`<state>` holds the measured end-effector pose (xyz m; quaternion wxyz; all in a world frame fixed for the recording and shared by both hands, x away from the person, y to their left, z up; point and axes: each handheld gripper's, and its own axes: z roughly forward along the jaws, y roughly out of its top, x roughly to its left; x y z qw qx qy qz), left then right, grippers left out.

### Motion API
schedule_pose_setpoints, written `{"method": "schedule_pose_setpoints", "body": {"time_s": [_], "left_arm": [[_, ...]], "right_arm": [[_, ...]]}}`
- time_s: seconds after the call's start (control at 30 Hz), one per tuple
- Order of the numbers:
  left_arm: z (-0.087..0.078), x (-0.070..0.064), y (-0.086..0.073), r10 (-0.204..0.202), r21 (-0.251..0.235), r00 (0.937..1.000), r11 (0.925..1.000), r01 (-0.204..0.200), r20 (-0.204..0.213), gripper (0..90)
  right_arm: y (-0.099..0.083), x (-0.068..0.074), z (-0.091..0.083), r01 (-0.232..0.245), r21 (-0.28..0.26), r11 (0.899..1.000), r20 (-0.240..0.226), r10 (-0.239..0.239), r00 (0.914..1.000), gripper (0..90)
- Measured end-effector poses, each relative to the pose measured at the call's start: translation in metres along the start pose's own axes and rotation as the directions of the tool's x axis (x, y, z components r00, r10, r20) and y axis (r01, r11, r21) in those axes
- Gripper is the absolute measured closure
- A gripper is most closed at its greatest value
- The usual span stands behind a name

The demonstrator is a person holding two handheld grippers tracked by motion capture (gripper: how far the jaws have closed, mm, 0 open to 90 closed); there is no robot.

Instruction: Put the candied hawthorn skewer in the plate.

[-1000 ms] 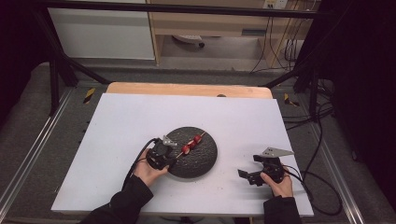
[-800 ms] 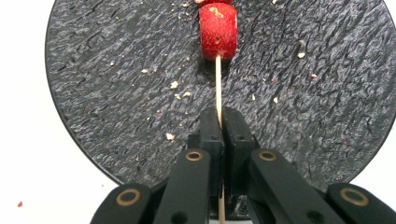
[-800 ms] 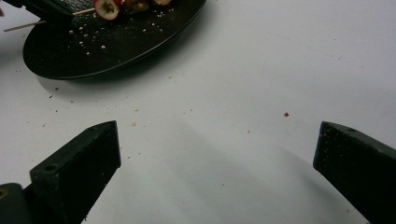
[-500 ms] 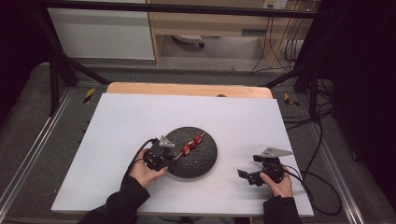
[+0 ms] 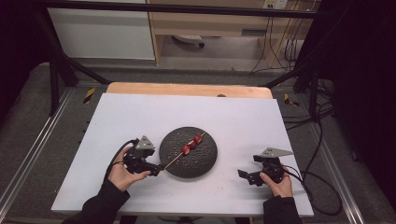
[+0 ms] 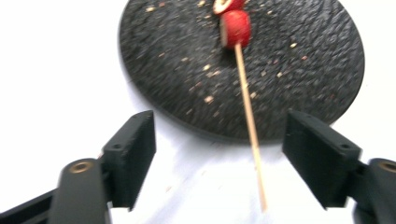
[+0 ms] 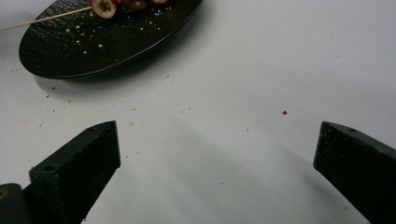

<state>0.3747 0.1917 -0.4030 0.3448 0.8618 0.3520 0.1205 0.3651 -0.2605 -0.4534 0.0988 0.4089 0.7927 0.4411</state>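
Two grippers wide open, nothing gripped. Skewer (image 5: 184, 151) with red fruit pieces lying across dark plate (image 5: 205, 163) at frame centre, bare stick end overhanging rim toward lower left. Left gripper (image 6: 219, 154) straddling that stick end, not touching. Right gripper (image 5: 247, 176) parked lower right, well apart. Step, by judgement: skewer placed or about to be grasped. Next: either close on stick or back off cleanly.

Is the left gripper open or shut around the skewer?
Open: the left gripper has its jaws wide apart, the skewer lying free between them.

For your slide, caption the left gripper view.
Open left gripper around a skewer resting on a dark plate.
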Motion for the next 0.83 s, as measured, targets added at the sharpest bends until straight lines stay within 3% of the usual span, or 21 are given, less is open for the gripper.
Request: {"method": "schedule_pose_setpoints", "body": {"time_s": [0.13, 0.27, 0.37, 0.53, 0.83], "left_arm": [[-0.013, 0.013, -0.016, -0.025, -0.024, 0.9990, 0.9994, 0.024, -0.038, 15.4], [-0.022, 0.024, -0.037, -0.013, -0.044, 0.9982, 0.9990, 0.010, -0.059, 8.8], [-0.026, 0.032, -0.051, -0.010, -0.058, 0.9974, 0.9983, 0.006, -0.072, 7.7], [-0.028, 0.041, -0.069, -0.041, -0.079, 0.9955, 0.9963, 0.034, -0.085, 7.3], [-0.028, 0.048, -0.086, -0.075, -0.101, 0.9936, 0.9927, 0.067, -0.085, 7.4]], "right_arm": [[0.000, 0.000, 0.000, -0.001, -0.002, 1.000, 0.000, 0.001, 1.0000, 1.1], [0.000, 0.000, 0.000, -0.005, 0.000, 1.000, 0.001, 0.005, 1.0000, 1.0], [0.000, 0.000, 0.000, -0.007, 0.002, 1.000, 0.000, 0.007, 1.0000, 0.9], [0.000, 0.001, 0.000, -0.011, 0.013, 1.000, 0.004, 0.011, 0.9999, 0.7], [-0.001, 0.000, 0.002, 0.006, 0.046, 0.999, 0.031, -0.007, 0.9995, 0.7]]}}
